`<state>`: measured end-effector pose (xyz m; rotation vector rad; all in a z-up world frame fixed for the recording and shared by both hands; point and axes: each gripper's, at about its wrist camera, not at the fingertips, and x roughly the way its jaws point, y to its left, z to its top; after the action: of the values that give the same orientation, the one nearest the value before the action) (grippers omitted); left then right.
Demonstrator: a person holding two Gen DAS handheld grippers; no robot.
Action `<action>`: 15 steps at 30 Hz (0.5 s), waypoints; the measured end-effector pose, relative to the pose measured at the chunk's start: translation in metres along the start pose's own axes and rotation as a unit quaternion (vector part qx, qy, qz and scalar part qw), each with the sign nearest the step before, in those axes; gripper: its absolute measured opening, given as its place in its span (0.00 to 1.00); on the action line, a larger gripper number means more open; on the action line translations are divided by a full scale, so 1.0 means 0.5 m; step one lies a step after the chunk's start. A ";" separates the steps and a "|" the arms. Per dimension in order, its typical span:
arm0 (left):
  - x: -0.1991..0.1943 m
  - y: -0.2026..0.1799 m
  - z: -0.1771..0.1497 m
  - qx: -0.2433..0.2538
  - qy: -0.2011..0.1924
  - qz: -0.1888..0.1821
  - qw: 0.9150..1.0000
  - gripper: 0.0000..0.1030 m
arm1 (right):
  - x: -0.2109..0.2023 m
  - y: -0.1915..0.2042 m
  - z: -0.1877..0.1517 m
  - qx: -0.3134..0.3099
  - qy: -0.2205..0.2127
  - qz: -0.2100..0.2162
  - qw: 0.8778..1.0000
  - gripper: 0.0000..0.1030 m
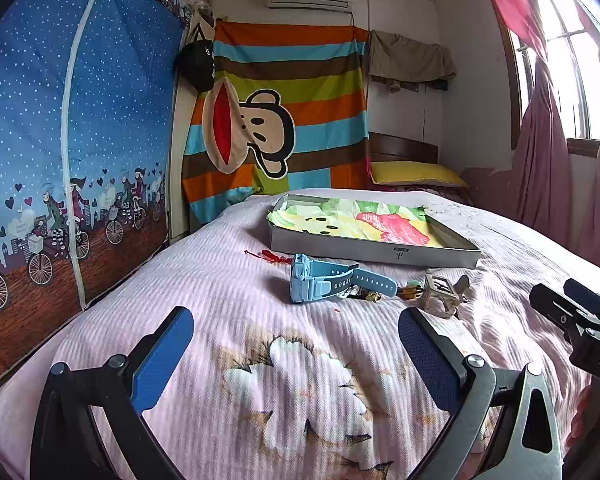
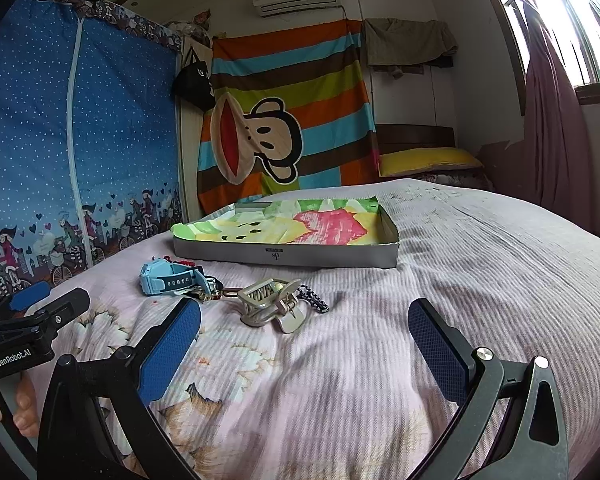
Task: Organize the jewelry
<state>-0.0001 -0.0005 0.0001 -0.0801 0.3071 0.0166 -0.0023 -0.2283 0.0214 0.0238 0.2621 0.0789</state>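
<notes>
Both claws wide and empty over the bed (image 1: 236, 288), jewelry lying in front of the tray.

The left claw (image 1: 296, 344) and right claw (image 2: 304, 340) hover with jaws far apart, holding nothing. The blue watch (image 1: 324, 282), the beige hair clip (image 2: 270, 304), a red cord (image 1: 270, 256) and a black-white braided cord (image 2: 314, 300) lie close before the near wall of the tray (image 2: 284, 256). Right of the tray, the bed cover is free until its edge.

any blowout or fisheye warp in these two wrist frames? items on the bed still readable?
Left wrist view: window blown out upper right, edges bowed, dark vignette at the corners; blue watch sharp. Right wrist view: same window glare, wardrobe side curved; hair clip crisp, soft even light on the bedspread.
</notes>
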 end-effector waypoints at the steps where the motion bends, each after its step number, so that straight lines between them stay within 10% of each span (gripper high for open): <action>1: 0.000 0.000 0.000 0.000 0.000 0.000 1.000 1.00 | -0.001 0.000 0.000 0.000 0.000 0.000 1.000 0.99; 15: -0.002 0.007 0.007 -0.001 0.000 -0.001 1.000 1.00 | 0.001 -0.002 -0.002 0.003 0.001 0.003 1.000 0.99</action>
<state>-0.0002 0.0033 0.0036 -0.0834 0.3073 0.0147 -0.0021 -0.2291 0.0204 0.0298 0.2639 0.0841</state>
